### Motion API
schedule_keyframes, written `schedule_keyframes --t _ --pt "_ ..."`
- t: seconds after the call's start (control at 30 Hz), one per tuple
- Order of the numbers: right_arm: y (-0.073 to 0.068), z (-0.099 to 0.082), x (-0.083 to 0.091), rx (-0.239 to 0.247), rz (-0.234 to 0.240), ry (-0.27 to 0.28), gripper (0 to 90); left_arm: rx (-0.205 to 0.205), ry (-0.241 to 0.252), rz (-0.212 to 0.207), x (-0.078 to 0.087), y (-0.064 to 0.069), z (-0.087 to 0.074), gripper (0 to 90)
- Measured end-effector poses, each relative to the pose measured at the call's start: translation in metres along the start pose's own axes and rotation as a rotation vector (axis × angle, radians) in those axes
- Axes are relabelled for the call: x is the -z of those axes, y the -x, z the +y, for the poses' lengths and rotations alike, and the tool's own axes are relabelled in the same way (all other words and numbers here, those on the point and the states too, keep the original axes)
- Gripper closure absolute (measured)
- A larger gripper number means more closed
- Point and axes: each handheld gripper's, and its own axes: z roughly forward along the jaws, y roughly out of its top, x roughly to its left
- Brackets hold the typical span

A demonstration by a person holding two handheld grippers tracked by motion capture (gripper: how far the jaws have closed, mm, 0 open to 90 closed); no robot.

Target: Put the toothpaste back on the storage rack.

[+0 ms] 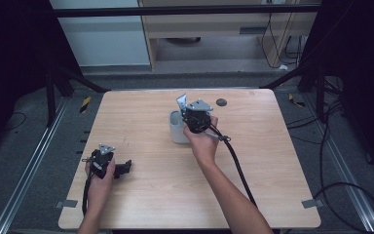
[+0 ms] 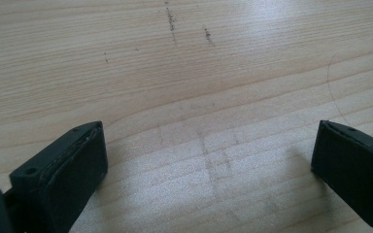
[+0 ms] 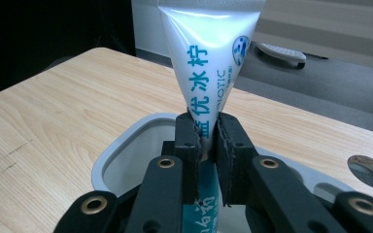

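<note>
A white tube [image 3: 209,63] with blue lettering stands upright, its flat crimped end up. My right gripper [image 3: 207,138] is shut on the tube's lower part, directly above a pale grey cup [image 3: 126,155]. From above, that gripper [image 1: 190,119] sits over the cup [image 1: 176,130] near the table's middle, with the tube's end [image 1: 181,102] poking up behind it. My left gripper [image 1: 124,168] rests low on the wood at the front left. Its jaws stand wide apart with bare table between them [image 2: 209,160].
The wooden table [image 1: 253,195] has a round dark hole [image 1: 221,102] at the back right of the cup. A black cable [image 1: 238,168] trails from the right gripper across the table toward the front. Metal rails run along both sides on the floor.
</note>
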Motion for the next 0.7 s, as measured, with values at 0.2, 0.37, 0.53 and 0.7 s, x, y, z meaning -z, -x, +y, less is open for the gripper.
schedule_keyframes --t 0.2,0.37,0.53,0.7 --pt "-0.001 -0.0009 -0.0016 0.002 0.007 -0.01 80.4 0.0 0.0 0.0 0.0 0.0 0.0 0.0" --pt "-0.0005 -0.0004 -0.0022 0.003 0.006 -0.013 80.4 0.0 0.0 0.0 0.0 0.0 0.0 0.0" --pt "0.0001 0.0003 -0.0028 -0.002 0.008 -0.017 80.2 0.001 0.0 0.0 0.0 0.0 0.0 0.0" --pt "0.0006 0.0012 -0.0034 -0.003 0.011 -0.022 79.9 0.0 0.0 0.0 0.0 0.0 0.0 0.0"
